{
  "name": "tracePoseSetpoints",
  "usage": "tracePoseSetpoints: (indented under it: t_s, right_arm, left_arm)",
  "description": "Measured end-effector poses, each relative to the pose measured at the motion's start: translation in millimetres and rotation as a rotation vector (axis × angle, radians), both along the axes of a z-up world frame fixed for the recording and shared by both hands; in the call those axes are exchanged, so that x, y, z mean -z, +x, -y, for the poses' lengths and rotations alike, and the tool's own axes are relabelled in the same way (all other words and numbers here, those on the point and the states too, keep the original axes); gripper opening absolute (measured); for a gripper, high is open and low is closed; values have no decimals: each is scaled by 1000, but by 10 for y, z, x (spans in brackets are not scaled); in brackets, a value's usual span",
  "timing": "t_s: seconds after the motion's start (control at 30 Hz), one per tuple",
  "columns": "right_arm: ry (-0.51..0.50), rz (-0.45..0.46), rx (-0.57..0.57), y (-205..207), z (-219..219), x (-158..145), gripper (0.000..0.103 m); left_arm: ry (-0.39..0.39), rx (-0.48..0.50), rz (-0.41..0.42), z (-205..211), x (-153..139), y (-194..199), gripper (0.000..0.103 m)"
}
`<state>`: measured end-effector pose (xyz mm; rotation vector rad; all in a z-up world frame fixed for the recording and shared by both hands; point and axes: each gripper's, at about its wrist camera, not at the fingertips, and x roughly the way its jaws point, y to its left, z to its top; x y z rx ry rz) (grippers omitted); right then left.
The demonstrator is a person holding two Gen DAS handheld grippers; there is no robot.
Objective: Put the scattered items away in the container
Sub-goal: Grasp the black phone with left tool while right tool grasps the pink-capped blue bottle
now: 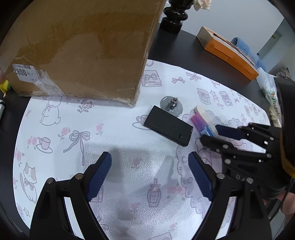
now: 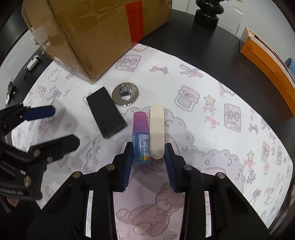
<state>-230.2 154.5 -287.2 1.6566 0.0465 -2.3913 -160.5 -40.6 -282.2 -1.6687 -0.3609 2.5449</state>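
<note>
On the patterned mat (image 1: 110, 120) lie a flat black case (image 1: 167, 125) (image 2: 106, 114), a round metal disc with a stud (image 1: 170, 105) (image 2: 125, 94), a small blue bottle with a pink cap (image 1: 199, 121) (image 2: 140, 129) and a cream oval stick (image 1: 203, 113) (image 2: 156, 125). My right gripper (image 2: 149, 147) (image 1: 210, 133) brackets the bottle and stick together, pads against their near ends, both still on the mat. My left gripper (image 1: 149, 157) (image 2: 64, 126) hovers open over bare mat, left of the black case. The large cardboard box (image 1: 83, 46) (image 2: 95, 27) stands at the mat's far left.
An orange box (image 1: 226, 51) (image 2: 265, 55) lies on the dark table at the far right, with a blue cloth (image 1: 243, 46) behind it. A black vase base (image 1: 173, 18) (image 2: 207, 14) stands beyond the mat. A printed bag (image 1: 271, 99) sits at the right edge.
</note>
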Motion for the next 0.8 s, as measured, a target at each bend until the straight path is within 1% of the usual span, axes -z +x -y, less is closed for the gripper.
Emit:
tracePoseSetpoints:
  t_s: [0.13,0.4,0.5,0.63,0.73,0.77,0.8]
  right_arm:
    - [-12,6,28,149,-107,5,35]
    - [-47,23,95,381,-372,16,35]
    - [-60,29,120,468,-471,21,35]
    - [-100,23,147,441,-562,-16,35]
    - [-112,23,151,461,-568,-30,35]
    - [-113,22,151,474,-574,-37,35]
    - [-116,21,153,488,-584,-46,35]
  left_arm:
    - [-6,26,-10,-99,9,-45,83]
    - [-82,56,-34,-305,102,-224,83]
    - [-127,73,-42,-376,137,-293,83]
    - [-188,92,-50,-468,172,-373,83]
    - [-222,116,-57,-540,188,-397,83]
    - [-227,120,-63,-555,184,-397,81]
    - [-230,124,-69,-568,179,-396,75]
